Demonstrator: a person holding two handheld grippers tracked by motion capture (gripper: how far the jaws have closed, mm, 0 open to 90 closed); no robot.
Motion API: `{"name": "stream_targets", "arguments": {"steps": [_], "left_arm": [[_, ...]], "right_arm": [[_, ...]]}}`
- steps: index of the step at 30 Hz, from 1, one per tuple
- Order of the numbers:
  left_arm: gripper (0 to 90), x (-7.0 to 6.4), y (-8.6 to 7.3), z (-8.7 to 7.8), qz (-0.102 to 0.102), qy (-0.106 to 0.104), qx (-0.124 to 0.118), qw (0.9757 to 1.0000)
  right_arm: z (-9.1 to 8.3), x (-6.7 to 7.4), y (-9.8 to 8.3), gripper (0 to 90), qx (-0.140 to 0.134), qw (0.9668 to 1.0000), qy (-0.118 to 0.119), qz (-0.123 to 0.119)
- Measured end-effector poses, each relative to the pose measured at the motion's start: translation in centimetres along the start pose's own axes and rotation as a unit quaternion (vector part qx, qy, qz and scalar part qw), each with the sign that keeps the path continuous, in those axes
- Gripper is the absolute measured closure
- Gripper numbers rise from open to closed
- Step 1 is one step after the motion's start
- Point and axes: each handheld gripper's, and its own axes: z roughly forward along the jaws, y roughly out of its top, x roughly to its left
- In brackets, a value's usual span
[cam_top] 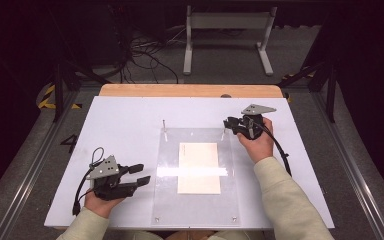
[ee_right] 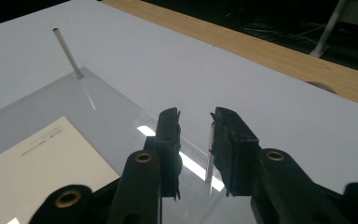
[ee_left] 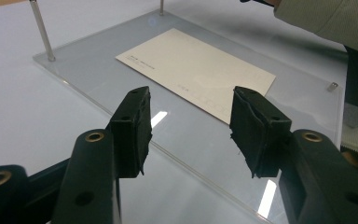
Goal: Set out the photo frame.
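Note:
A clear acrylic plate (cam_top: pixel 200 210) lies on the white table with a cream card (cam_top: pixel 199 167) at its middle. Thin metal pins stand at its two far corners, the left pin (cam_top: pixel 164 127) and the right pin (cam_top: pixel 223 133). My right gripper (cam_top: pixel 226 122) is at the right pin. In the right gripper view the pin (ee_right: pixel 210 154) stands in the narrow gap of the gripper (ee_right: pixel 196 135), close against the right pad and apart from the left pad. My left gripper (cam_top: pixel 141 174) rests open at the plate's near left edge, with nothing in the gripper (ee_left: pixel 191 123) and the card (ee_left: pixel 196 70) ahead.
A wooden strip (cam_top: pixel 190 90) runs along the table's far edge. Beyond it on the floor are a white frame (cam_top: pixel 227 30) and loose cables (cam_top: pixel 145 55). Small screws mark the plate's near corners (cam_top: pixel 156 219). White tabletop lies left and right of the plate.

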Motion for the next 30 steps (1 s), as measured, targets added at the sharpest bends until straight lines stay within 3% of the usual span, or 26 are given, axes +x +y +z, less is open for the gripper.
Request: {"name": "stream_targets", "arguments": {"steps": [2, 3, 7, 10, 15, 22, 30], "left_arm": [[48.7, 0.0, -0.1, -0.1, -0.003, 0.001, -0.001, 1.0], [48.7, 0.0, -0.2, -0.3, -0.005, 0.002, 0.0, 1.0], [48.6, 0.1, -0.3, -0.5, -0.006, 0.007, -0.001, 1.0], [48.6, 0.1, -0.4, -0.5, -0.007, 0.007, 0.002, 0.9999], [48.4, 0.0, -0.4, -0.3, -0.006, 0.006, 0.005, 1.0], [48.2, 0.0, -0.4, -0.1, -0.007, 0.004, 0.006, 1.0], [48.1, -0.2, -0.4, -0.3, -0.007, 0.009, 0.006, 0.9999]], "right_arm": [[0.7, -0.1, -0.1, 72.0, 0.005, 0.9995, -0.028, -0.012], [0.9, -0.1, -0.2, 73.1, 0.002, 0.9994, -0.031, -0.015], [1.6, -0.2, -0.3, 78.3, -0.006, 0.9996, -0.025, -0.007], [2.0, -0.3, -0.5, 84.6, 0.001, 0.9993, -0.036, 0.004], [1.9, -0.3, -0.6, 85.2, 0.0, 0.9986, -0.042, 0.033], [2.1, 0.0, -0.8, 85.7, -0.003, 0.9979, -0.057, 0.029], [2.6, 0.0, -0.3, 86.1, 0.011, 0.996, -0.069, 0.056]]}}
